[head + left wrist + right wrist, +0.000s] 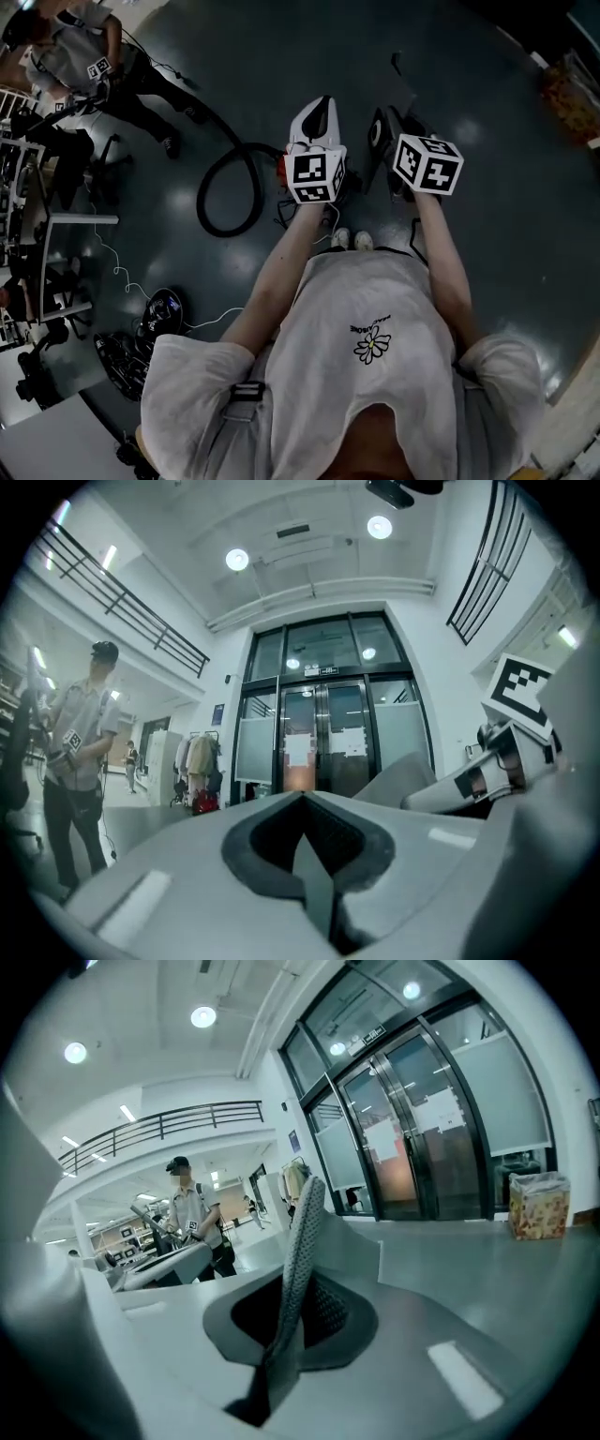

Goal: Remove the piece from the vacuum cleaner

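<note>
The vacuum cleaner's black hose [225, 192] lies looped on the dark floor just left of my hands; its body is mostly hidden under the grippers, with a red part [280, 172] showing. My left gripper [316, 108] [302, 797] is held level above it, white jaws pressed together with nothing between them. My right gripper [310, 1188], under its marker cube [427, 164], is beside it and also shut on nothing. Both gripper views look out across the hall, not down at the vacuum cleaner.
A person [84, 56] [80, 752] [192, 1213] stands at a rack [28, 187] on the far left. Cables and dark bags [141, 342] lie on the floor at the lower left. Glass doors [319, 733] stand ahead, with a paper bag [536, 1202] beside them.
</note>
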Motion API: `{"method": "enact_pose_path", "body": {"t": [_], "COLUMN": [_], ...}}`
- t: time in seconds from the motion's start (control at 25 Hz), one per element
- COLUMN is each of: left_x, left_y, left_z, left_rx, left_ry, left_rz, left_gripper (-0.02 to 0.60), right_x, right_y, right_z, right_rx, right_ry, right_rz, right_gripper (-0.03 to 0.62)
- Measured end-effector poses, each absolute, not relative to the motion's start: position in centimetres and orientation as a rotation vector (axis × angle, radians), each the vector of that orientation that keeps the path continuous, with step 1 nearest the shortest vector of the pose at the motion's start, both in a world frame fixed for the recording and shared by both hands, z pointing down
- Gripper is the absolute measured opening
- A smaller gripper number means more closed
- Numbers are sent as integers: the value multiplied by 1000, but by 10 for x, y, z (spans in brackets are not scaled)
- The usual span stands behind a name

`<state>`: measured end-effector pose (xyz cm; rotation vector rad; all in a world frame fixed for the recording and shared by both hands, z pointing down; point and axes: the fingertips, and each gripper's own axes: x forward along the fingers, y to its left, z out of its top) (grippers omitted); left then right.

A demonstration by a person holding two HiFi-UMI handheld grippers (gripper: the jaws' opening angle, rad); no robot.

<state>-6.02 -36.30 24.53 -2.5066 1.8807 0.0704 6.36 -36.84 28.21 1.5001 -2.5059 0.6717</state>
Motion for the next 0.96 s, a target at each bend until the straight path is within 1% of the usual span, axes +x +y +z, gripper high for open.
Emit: {"method": "enact_pose_path", "body": {"t": [0.32, 0.72, 0.96], "left_x": [-82, -86, -85], "left_y": [-376, -378, -378], "left_z": [220, 210, 217], "left_rx": [-2443, -2420, -2418], "left_ry": [1876, 1893, 1887], "left_rz": [117, 162, 150], "left_gripper": [2, 2, 2], "right_x": [37, 42, 40], "right_y": [-380, -388, -382], "right_z": [253, 242, 252], "right_rx": [1495, 1492, 1470], "right_ry": [-2588, -2583, -2587], "right_rz": [592, 575, 574], "right_gripper": [35, 35, 35]}}
